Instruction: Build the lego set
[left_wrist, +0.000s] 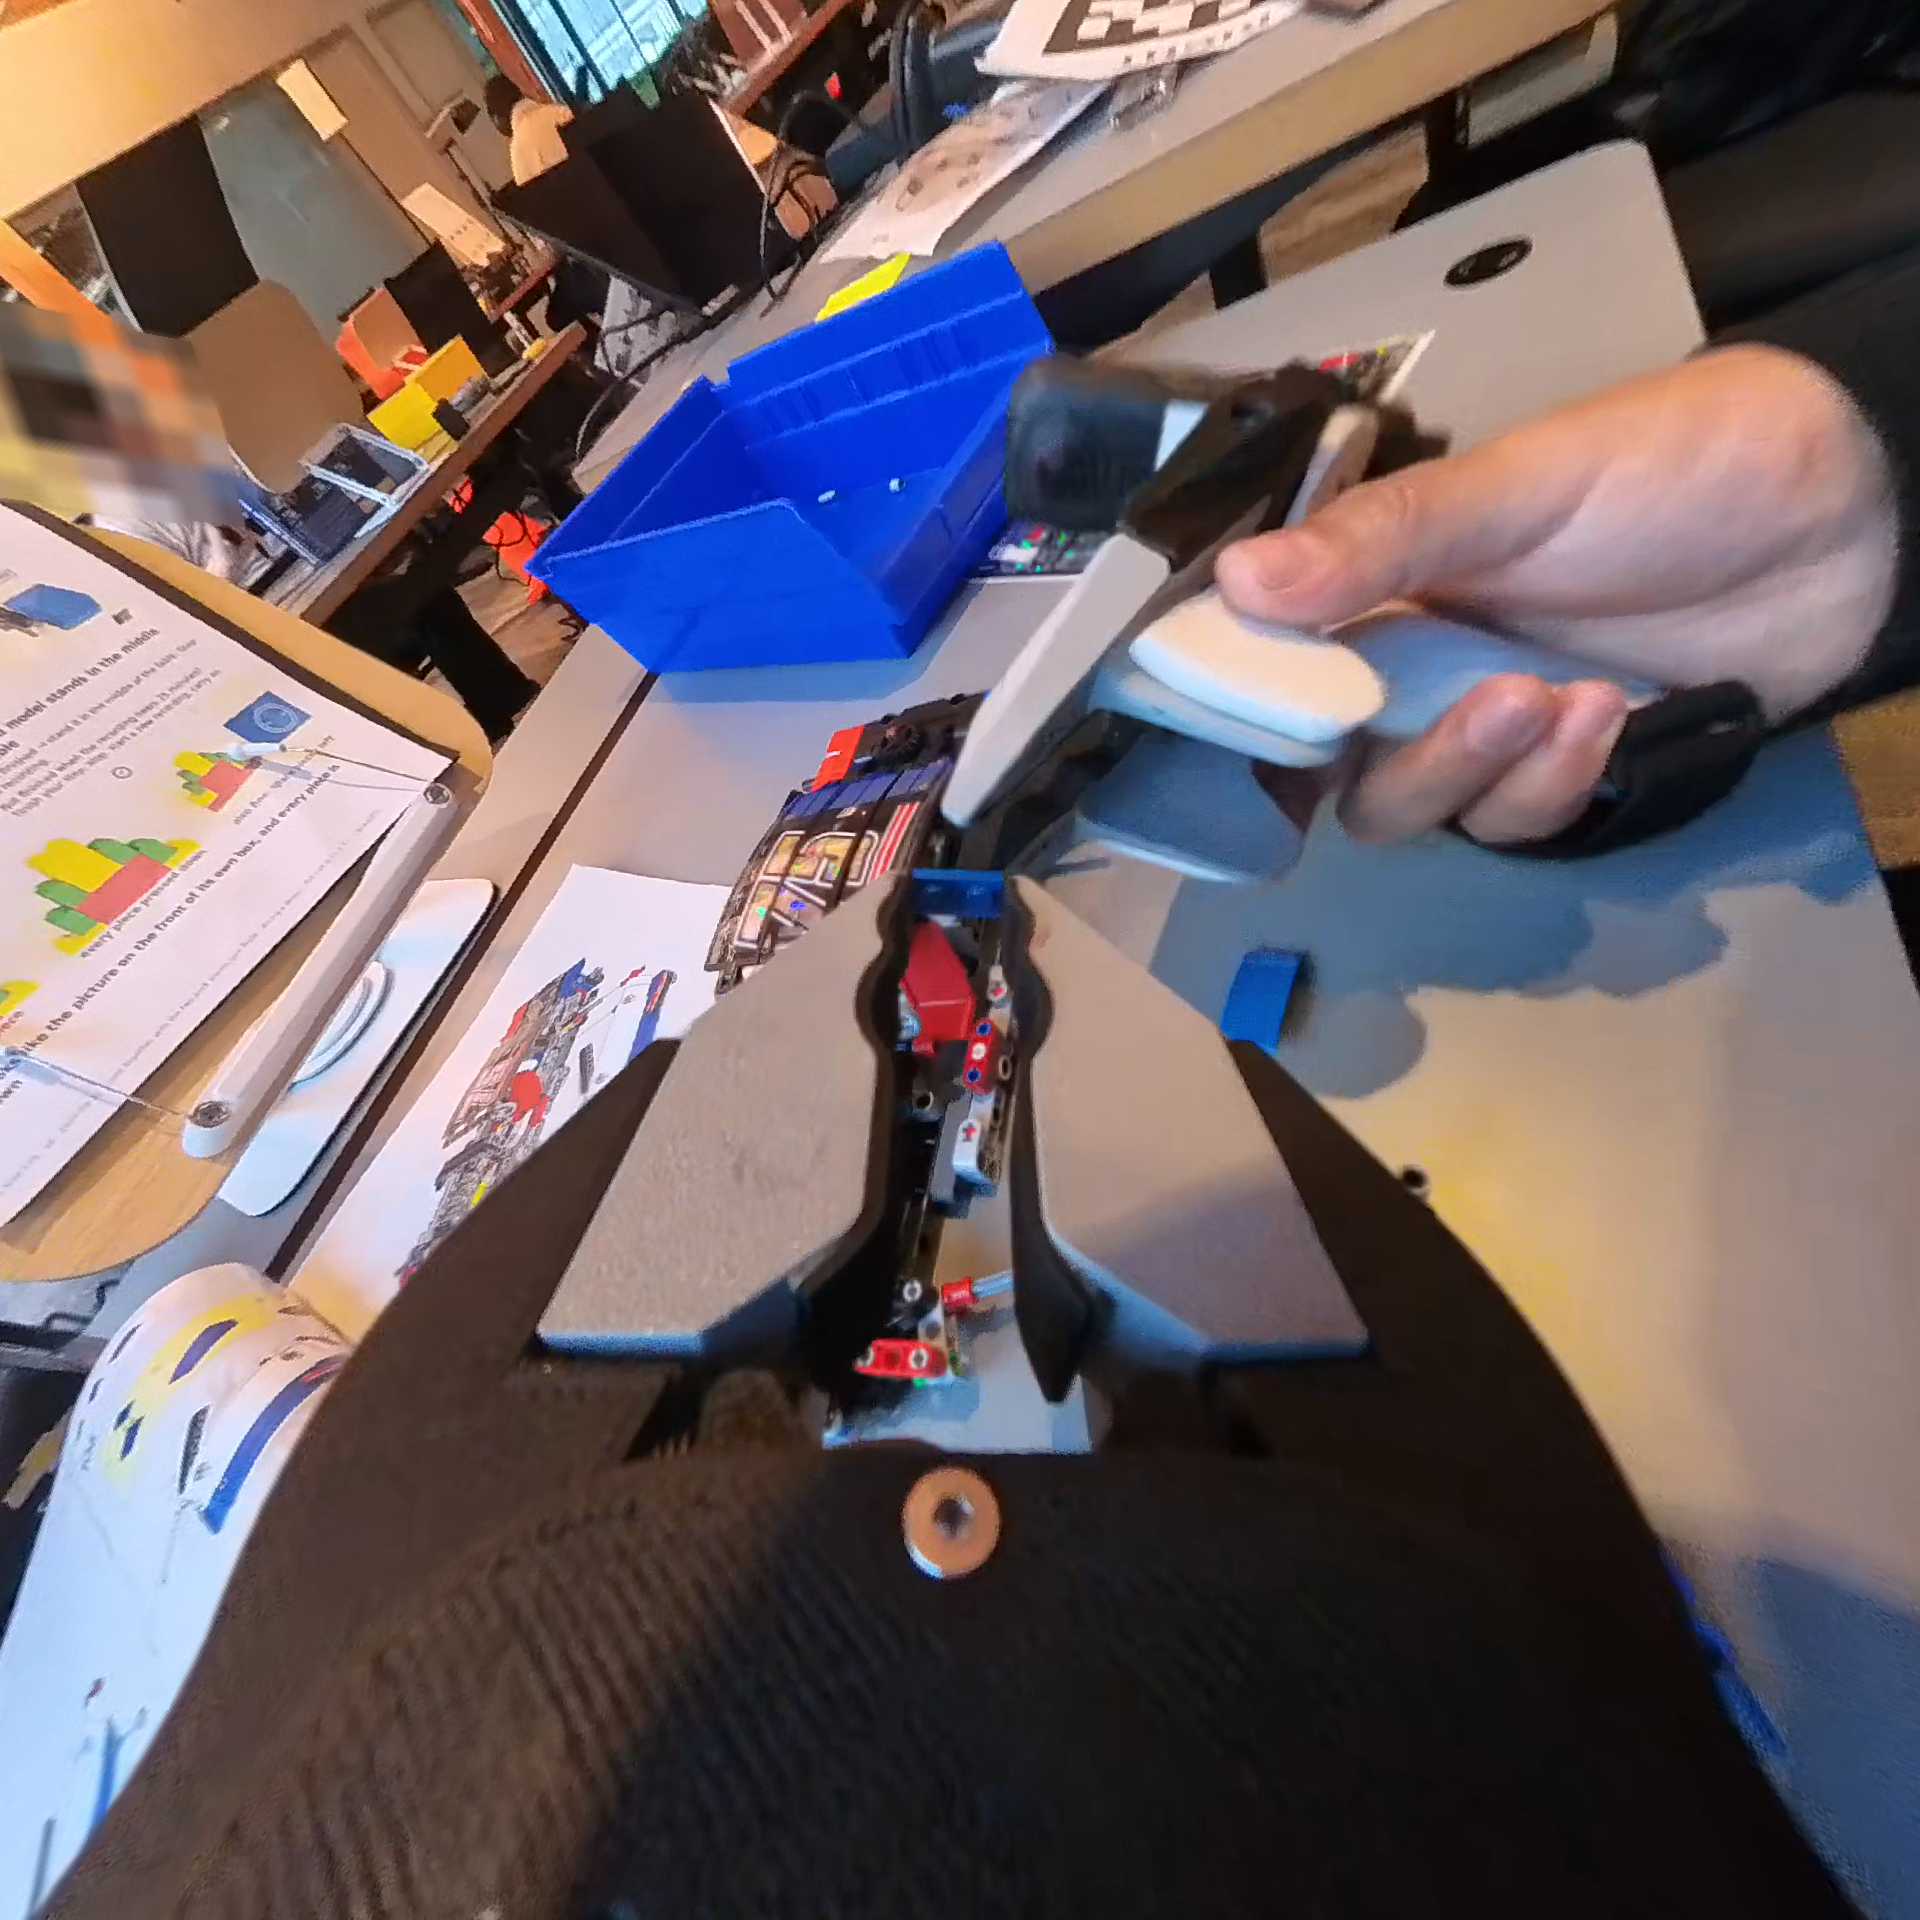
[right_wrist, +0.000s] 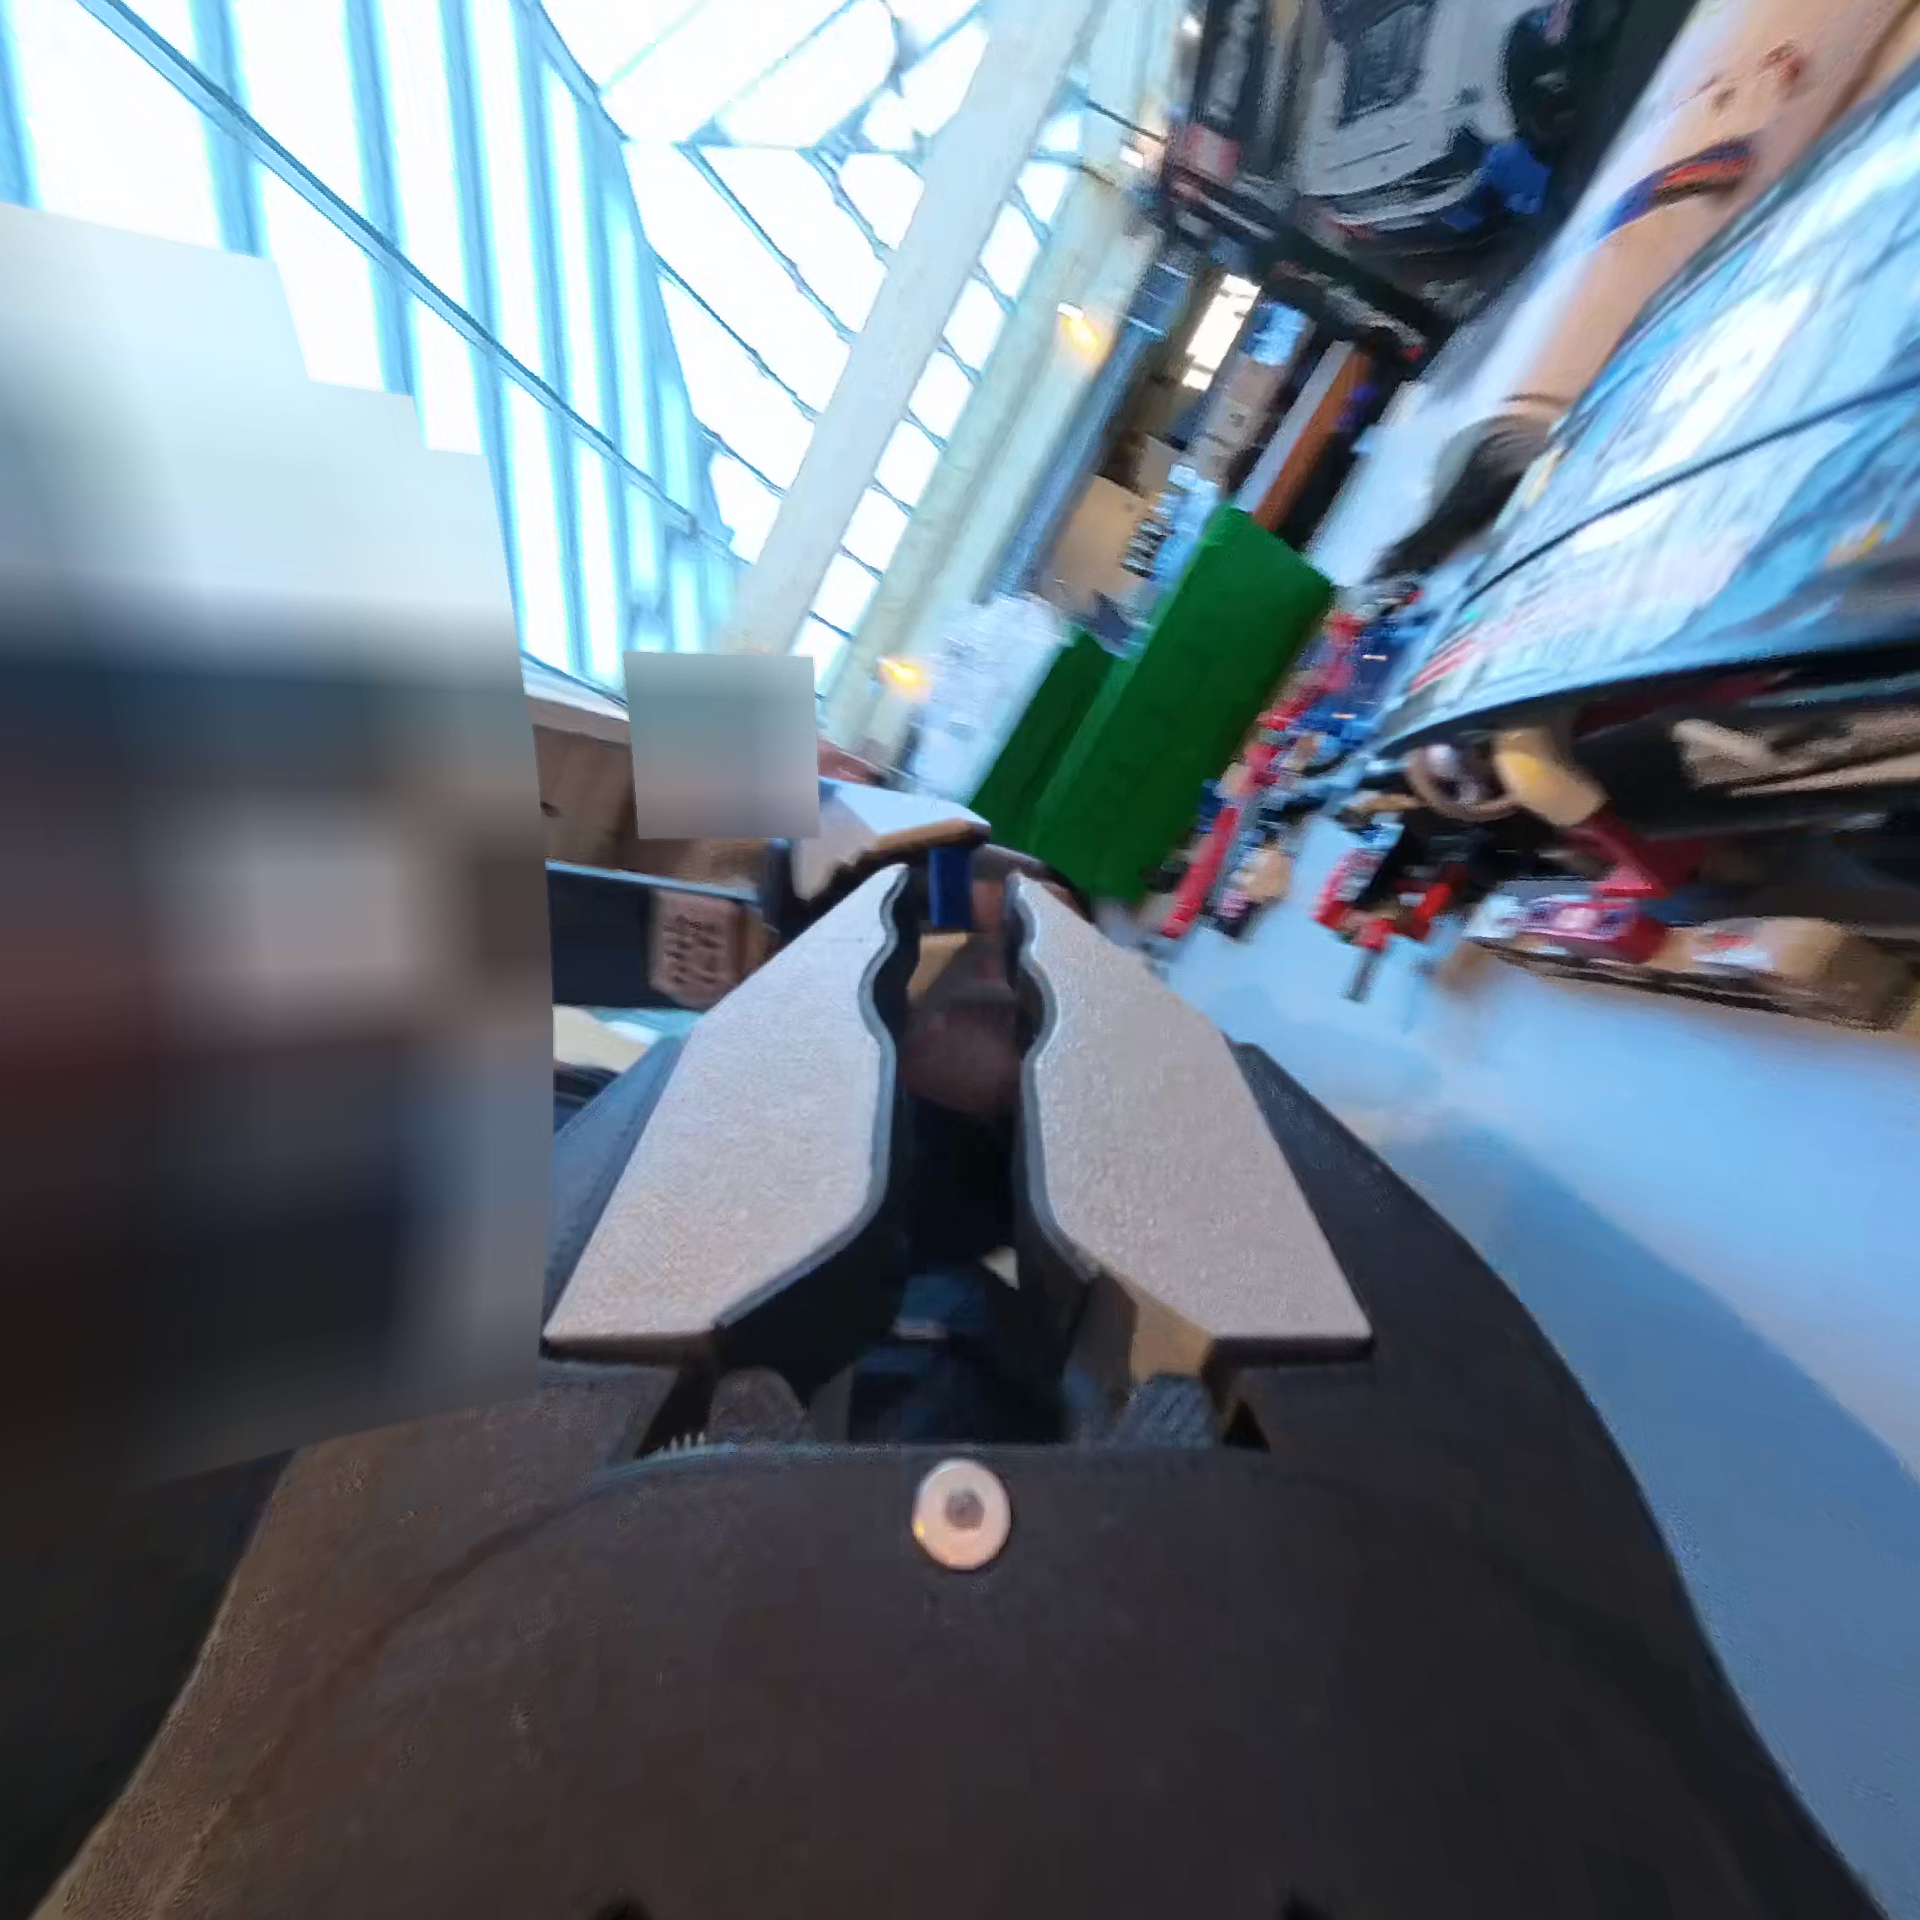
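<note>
My left gripper (left_wrist: 956, 904) is shut on the lego model (left_wrist: 940, 997), a black car frame with red, grey and blue parts. The model's stickered panel (left_wrist: 831, 862) sticks out past the fingertips on the left. My right gripper (right_wrist: 956, 896) is shut on a small blue piece (right_wrist: 948, 883) at its tips and points out into the room. In the left wrist view the right gripper (left_wrist: 987, 748), held by a hand (left_wrist: 1558, 582), hovers just beyond the model. A loose blue piece (left_wrist: 1262, 997) lies on the grey table (left_wrist: 1507, 1195) to the right.
A blue bin (left_wrist: 790, 520) stands behind the model. A printed build picture (left_wrist: 582, 1039) lies on the table to the left. An instruction board on a stand (left_wrist: 156, 831) is at far left. A white cap (left_wrist: 177, 1455) lies at the near left. The grippers are tip to tip, or close to it.
</note>
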